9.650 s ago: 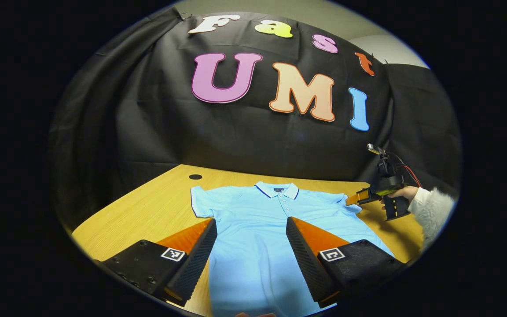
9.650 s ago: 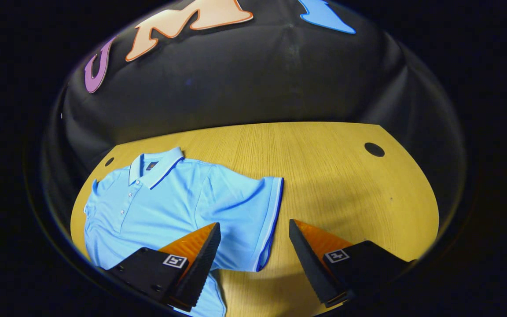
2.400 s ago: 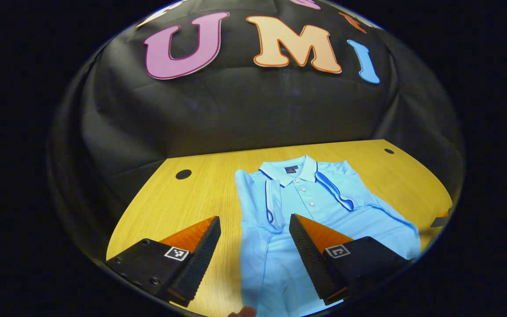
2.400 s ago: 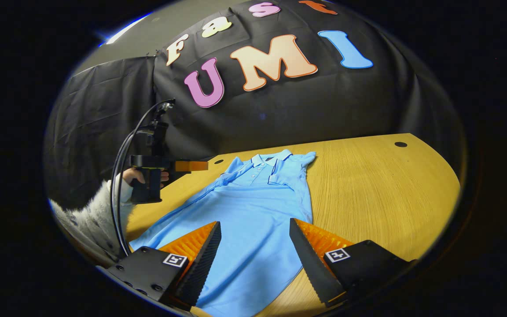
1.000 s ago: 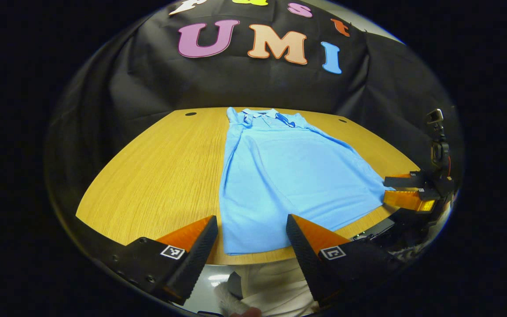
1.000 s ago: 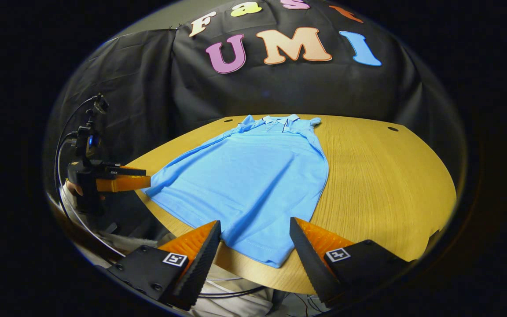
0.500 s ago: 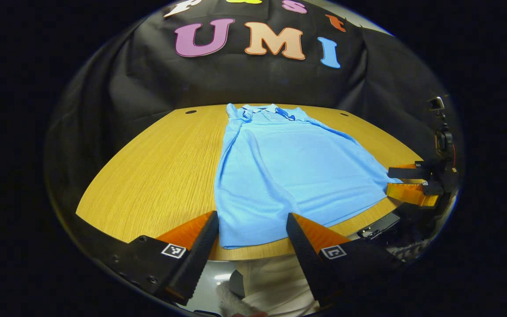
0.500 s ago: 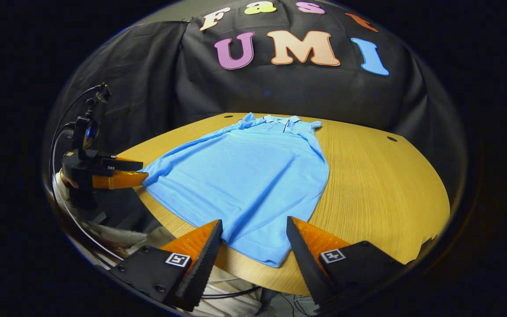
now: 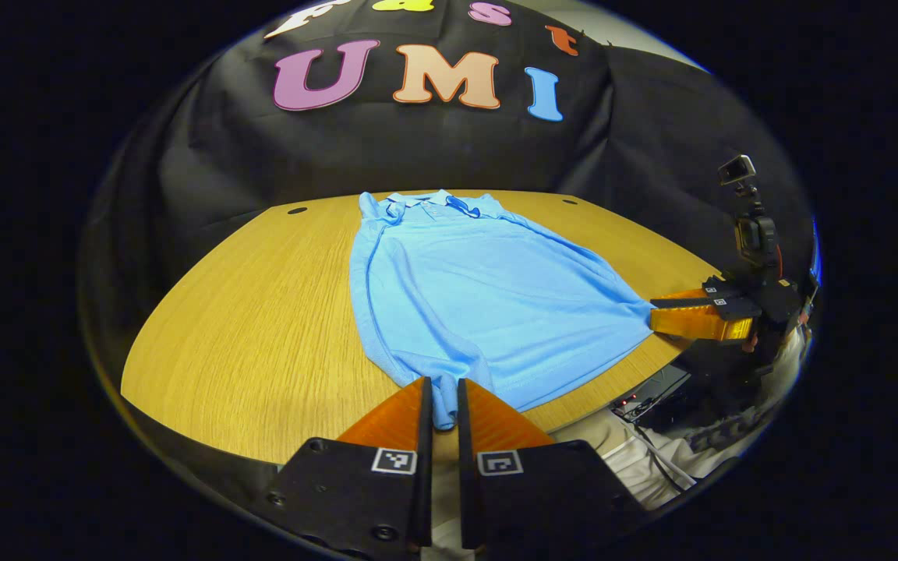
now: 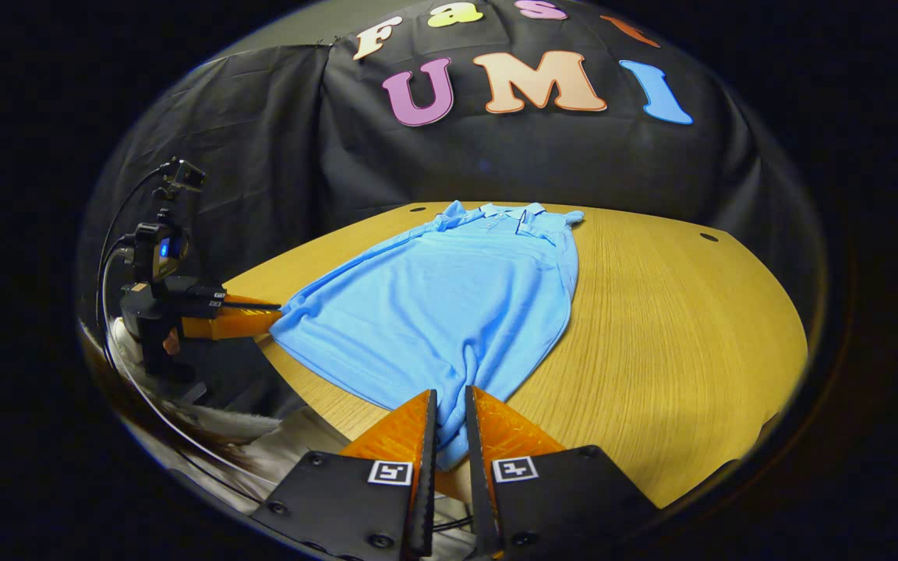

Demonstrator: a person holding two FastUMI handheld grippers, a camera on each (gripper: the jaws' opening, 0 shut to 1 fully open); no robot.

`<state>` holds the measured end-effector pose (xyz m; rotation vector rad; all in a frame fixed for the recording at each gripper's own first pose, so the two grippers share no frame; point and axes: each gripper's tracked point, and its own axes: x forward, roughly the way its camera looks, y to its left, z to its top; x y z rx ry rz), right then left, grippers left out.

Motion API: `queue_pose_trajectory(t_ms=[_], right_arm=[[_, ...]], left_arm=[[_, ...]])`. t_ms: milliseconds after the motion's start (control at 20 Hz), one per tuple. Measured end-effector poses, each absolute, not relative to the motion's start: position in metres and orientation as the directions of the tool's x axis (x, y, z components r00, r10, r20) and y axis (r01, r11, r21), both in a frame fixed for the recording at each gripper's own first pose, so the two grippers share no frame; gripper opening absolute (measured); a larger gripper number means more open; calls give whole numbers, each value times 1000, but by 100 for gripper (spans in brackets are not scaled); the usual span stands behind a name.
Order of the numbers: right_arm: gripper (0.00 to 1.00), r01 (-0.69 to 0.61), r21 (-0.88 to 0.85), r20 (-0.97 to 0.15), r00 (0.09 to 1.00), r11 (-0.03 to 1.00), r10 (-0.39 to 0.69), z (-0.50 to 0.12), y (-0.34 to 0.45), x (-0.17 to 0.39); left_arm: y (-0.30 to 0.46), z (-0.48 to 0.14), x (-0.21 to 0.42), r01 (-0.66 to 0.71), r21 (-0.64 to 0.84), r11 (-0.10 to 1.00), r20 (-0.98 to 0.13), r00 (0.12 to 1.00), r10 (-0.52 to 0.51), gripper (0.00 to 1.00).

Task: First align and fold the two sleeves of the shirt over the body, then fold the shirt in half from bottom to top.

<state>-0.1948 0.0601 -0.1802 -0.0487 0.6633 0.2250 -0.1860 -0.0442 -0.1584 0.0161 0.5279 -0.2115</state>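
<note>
Left gripper view: at 6 o'clock my left gripper point(image 9: 441, 405) is pinched nearly closed on a bottom corner of the light blue shirt point(image 9: 480, 296), and my right gripper point(image 9: 671, 312) at 3 o'clock clamps the other bottom corner. Right gripper view: my right gripper's fingers point(image 10: 410, 428) squeeze the hem at 6 o'clock. Outward, the shirt lies flat on the wooden table point(image 10: 667, 327), sleeves folded in, collar point(image 10: 507, 212) toward 12 o'clock.
</note>
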Motion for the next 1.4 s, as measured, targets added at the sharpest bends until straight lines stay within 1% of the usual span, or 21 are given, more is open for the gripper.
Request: queue_pose_trajectory(t_ms=[50,100,150,200,300,400,450,550,750,1100,1400], right_arm=[[14,-217,34,-617,763,976,192,-182,60,-194],[10,-218,34,-615,765,975,192,-181,61,-194],[11,-220,28,-616,765,975,190,-181,61,-194],[10,-221,18,-615,767,975,185,-181,61,-194],[11,-219,4,-616,768,976,175,-181,61,-193],[11,-208,2,-615,771,978,165,-180,61,-191],[11,-196,5,-605,780,981,159,-177,58,-187],[4,-162,44,-597,787,986,156,-174,57,-183],[4,-152,54,-576,803,987,155,-163,57,-173],[4,-161,23,-564,813,987,145,-151,62,-148],[4,-161,-2,-524,841,987,136,-124,62,-105]], left_arm=[[-45,-159,-185,203,-41,978,-501,843,-196,9],[-44,-160,-185,201,-37,979,-503,843,-192,6],[-44,-158,-185,199,-34,979,-499,846,-190,5],[-44,-158,-184,199,-31,980,-501,845,-187,2],[-45,-158,-183,193,-37,981,-495,849,-186,1],[-45,-158,-181,188,-54,981,-486,853,-190,2],[-44,-159,-180,184,-64,981,-486,853,-191,0],[-43,-157,-177,175,-79,982,-482,855,-191,0],[-45,-153,-168,177,-92,980,-472,859,-200,0],[-46,-125,-140,178,-120,977,-399,892,-212,0],[-39,-78,-100,181,-133,974,-311,926,-214,0]])
